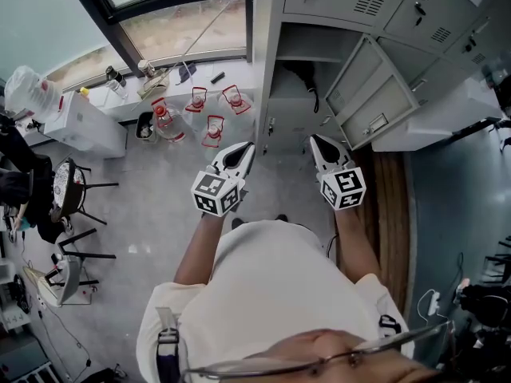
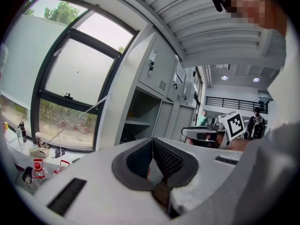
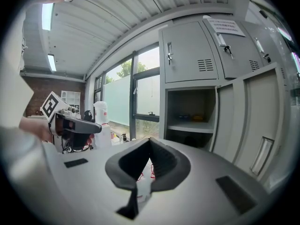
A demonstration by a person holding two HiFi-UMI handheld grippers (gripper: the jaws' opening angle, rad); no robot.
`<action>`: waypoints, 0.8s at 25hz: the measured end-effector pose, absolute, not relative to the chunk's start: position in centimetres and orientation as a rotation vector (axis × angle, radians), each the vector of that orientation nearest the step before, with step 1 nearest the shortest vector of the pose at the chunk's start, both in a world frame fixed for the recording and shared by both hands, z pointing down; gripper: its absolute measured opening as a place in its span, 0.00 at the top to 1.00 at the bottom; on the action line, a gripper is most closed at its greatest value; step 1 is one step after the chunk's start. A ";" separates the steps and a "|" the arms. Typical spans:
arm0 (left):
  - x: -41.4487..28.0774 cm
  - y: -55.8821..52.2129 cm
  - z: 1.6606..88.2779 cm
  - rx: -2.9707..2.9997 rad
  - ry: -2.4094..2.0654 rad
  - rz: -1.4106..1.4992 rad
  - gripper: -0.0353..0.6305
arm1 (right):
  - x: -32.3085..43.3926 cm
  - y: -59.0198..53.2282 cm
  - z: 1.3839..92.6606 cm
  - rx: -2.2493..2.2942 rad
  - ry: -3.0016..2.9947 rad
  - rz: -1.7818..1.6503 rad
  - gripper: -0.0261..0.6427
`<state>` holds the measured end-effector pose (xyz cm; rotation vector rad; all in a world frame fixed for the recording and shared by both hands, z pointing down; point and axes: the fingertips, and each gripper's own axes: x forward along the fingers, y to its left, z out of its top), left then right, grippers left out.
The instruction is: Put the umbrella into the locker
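Where the locker stands open, umbrella inside, black, bunched, partly shadowed.

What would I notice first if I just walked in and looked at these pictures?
In the middle of the head view, the left hand-held gripper and the right hand-held gripper stick out side by side, both shut and empty, each with a black-and-white patterned cube. Just ahead stands a grey locker with its door swung open. Left of it, clear water jugs with red handles cluster below the window.

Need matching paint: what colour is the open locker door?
The locker door is light grey; right gripper view.
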<state>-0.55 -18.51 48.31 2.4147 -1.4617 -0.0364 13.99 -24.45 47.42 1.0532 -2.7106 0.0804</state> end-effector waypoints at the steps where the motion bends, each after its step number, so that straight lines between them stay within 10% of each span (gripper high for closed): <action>1: -0.5 -18.6 48.3 2.414 -1.461 -0.035 0.94 | 14.0 -24.5 47.3 1.055 -2.711 0.074 0.95; 20: 0.2 -19.6 48.6 2.412 -1.439 -0.042 0.94 | 14.4 -24.2 46.7 1.059 -2.748 0.107 0.95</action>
